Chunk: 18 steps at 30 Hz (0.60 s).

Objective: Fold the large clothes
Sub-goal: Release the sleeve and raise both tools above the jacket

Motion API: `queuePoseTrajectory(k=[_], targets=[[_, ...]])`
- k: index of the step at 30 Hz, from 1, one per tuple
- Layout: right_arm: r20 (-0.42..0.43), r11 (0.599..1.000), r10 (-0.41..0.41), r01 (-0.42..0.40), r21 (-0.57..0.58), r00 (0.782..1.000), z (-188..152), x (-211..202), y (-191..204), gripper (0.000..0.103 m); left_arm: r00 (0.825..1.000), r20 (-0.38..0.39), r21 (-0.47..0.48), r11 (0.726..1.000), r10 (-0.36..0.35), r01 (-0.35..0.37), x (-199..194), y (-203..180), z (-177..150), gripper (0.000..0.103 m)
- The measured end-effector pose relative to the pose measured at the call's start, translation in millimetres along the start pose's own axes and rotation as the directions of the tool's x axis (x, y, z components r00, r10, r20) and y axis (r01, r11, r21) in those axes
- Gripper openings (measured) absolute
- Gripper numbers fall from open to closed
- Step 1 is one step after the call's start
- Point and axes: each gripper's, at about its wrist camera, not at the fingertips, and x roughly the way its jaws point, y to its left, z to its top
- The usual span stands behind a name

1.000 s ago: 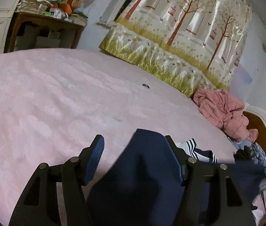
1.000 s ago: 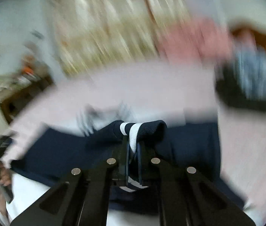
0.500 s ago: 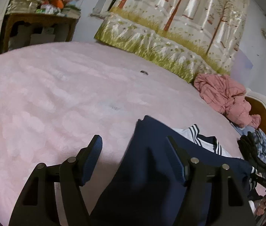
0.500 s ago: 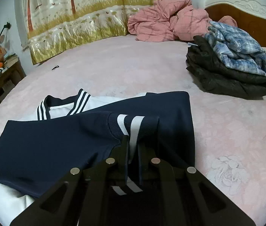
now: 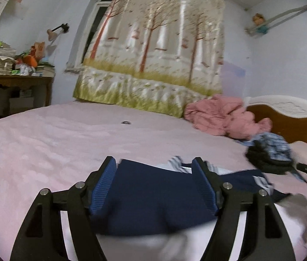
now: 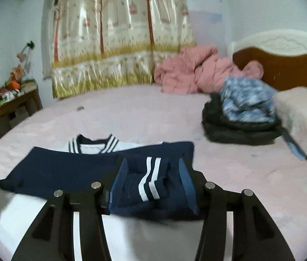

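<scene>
Jacket (image 6: pixel 101 167), navy and white, spread flat on the pink bed (image 6: pixel 144 113) just ahead of both claws. Right claw (image 6: pixel 153 174): jaws just sprung apart, a second ago clamped tight on the striped cuff (image 6: pixel 151 178); cuff now loose between the blue pads, pressed by neither. Left claw (image 5: pixel 156 182): jaws wide, opened a little further than before, navy sleeve (image 5: pixel 153 198) lying between the pads, no grip. Left view tipped up since a second ago, more wall and curtain (image 5: pixel 153 50) showing. Beyond the right claw, the striped collar (image 6: pixel 93 144). Further off to its right, a dark pile with a blue checked shirt (image 6: pixel 247 102) on top. Behind that, a pink quilt (image 6: pixel 197 74) against the headboard (image 6: pixel 284 65). Far left, a cluttered wooden desk (image 5: pixel 16 82).
</scene>
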Motion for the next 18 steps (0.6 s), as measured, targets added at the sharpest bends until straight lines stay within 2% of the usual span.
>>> queuePoseTrajectory(k=[2, 5, 8, 9, 10, 13, 16, 18], targets=[[0.041, 1.000, -0.004, 0.004, -0.012, 0.999, -4.2, -30.4, 1.1, 0.053, 1.000, 0.014, 0.046, 0.999, -0.026, 0.025, -24.1, -18.0, -1.9, 0.073], [0.095, 1.000, 0.012, -0.010, -0.027, 0.995, -16.2, -76.0, 6.6, 0.065, 0.997, 0.057, 0.141, 0.989, -0.044, 0.036, -60.8, -47.3, -5.7, 0.082], [0.113, 1.000, 0.028, -0.026, -0.016, 0.993, -31.7, -108.9, 9.9, 0.069, 0.987, 0.162, 0.265, 0.964, -0.023, -0.021, -96.4, -76.8, -16.7, 0.100], [0.114, 0.999, 0.035, -0.034, -0.009, 0.993, -37.0, -116.1, 10.7, 0.076, 0.982, 0.185, 0.281, 0.959, -0.024, -0.030, -106.8, -83.7, -20.1, 0.103], [0.118, 0.999, 0.039, -0.039, -0.003, 0.992, -43.3, -124.6, 11.4, 0.087, 0.981, 0.190, 0.281, 0.959, -0.029, -0.026, -115.8, -89.5, -22.3, 0.103], [0.173, 1.000, -0.018, 0.014, 0.020, 0.985, -62.4, -149.5, 12.4, 0.094, 0.982, 0.163, 0.249, 0.967, -0.097, 0.054, -138.6, -98.6, -28.4, 0.103], [0.187, 0.999, -0.041, 0.035, 0.035, 0.981, -77.0, -165.7, 10.5, 0.103, 0.976, 0.201, 0.251, 0.967, -0.088, 0.035, -155.4, -105.3, -36.2, 0.103], [0.193, 0.998, -0.041, 0.033, 0.045, 0.980, -84.4, -172.5, 9.1, 0.103, 0.973, 0.218, 0.257, 0.966, -0.072, 0.014, -159.7, -107.2, -39.6, 0.103]])
